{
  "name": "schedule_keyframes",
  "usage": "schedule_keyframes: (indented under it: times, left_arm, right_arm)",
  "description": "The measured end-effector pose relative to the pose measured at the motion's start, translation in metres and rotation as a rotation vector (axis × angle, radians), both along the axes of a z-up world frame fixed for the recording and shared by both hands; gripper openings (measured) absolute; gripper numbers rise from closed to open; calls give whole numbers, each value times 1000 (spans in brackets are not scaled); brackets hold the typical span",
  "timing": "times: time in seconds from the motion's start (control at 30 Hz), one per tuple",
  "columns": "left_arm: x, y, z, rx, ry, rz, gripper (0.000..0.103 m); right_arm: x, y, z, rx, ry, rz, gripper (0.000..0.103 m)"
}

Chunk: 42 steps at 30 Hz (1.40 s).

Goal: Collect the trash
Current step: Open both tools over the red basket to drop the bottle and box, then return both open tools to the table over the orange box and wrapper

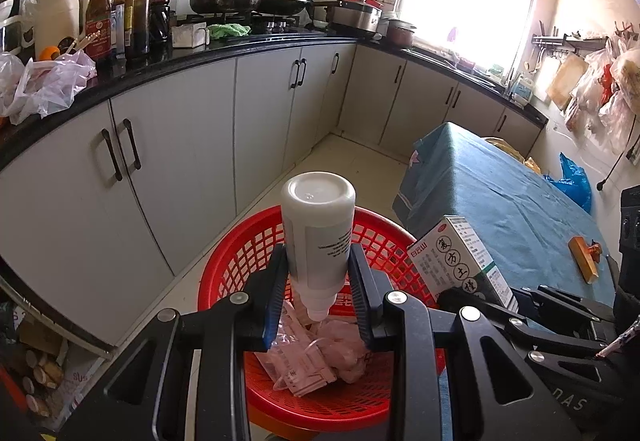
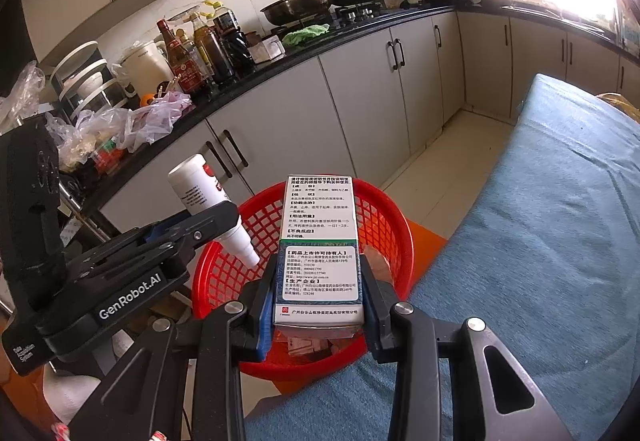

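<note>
Pinched between the left gripper's (image 1: 320, 295) black jaws, a white, stiff, smooth plastic bottle (image 1: 318, 229) is held neck-down over the red mesh plastic basket's (image 1: 256, 241) middle, while a light, crushable printed cardboard box (image 2: 320, 253) is clamped at its lower sides by the right gripper (image 2: 318, 311) above the near rim.

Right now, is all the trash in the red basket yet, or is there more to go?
Not yet. Some crumpled wrappers already lie in the red basket. The left gripper holds a white bottle, nozzle down, over the basket, and the right gripper holds a medicine box above it. Both still need dropping in. A small orange thing on the blue cloth may be next.
</note>
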<state>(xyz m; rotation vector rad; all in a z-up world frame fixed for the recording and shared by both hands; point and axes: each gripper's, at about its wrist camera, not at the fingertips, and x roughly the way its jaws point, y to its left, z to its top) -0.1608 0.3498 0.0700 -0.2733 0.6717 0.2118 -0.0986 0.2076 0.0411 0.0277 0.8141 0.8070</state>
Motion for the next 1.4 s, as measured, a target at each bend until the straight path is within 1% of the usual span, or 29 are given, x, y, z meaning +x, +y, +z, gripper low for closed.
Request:
schedule_keyframes:
  times: [0.2,0.27,0.3,0.33,0.47,0.57,0.67,0.73,0.9,1.03,1.1,1.23,1.33,1.4]
  left_arm:
    - [-2,3,1,-8,-4,14,29]
    - [-3,4,3,-16,-9,25,32]
    - [-4,5,4,-24,-14,30,36]
    - [-5,6,5,-31,-18,33,41]
    - [-12,7,10,-40,-34,42,45]
    - [-18,5,14,-44,-43,43,52]
    - [-23,0,20,-47,-57,40,54]
    - [-28,-5,26,-50,-69,33,57]
    - [-36,-27,40,-36,-91,-3,61]
    - [-44,-50,47,-29,-99,-39,64]
    - [-47,-61,49,-30,-99,-56,64]
    - [-53,-89,51,-18,-87,-98,66]
    - [-58,-110,52,-5,-83,-126,70]
    - [-57,-124,52,8,-78,-146,70]
  right_arm:
    - [5,2,-4,3,13,-1,39]
    - [5,3,-5,13,19,-1,42]
    - [5,2,-5,16,19,-3,47]
    - [5,1,-5,19,17,-6,49]
    - [3,-8,-1,25,15,-19,49]
    - [1,-20,1,34,26,-28,50]
    - [-4,-37,4,32,19,-51,55]
    - [-8,-46,7,30,7,-65,58]
    - [-19,-77,11,29,-43,-112,67]
    - [-26,-108,9,82,-30,-134,67]
    - [-30,-118,8,94,-13,-122,67]
    - [-46,-140,12,61,-38,-126,67]
    - [-53,-167,15,65,-45,-171,67]
    - [-52,-198,15,94,-29,-233,67]
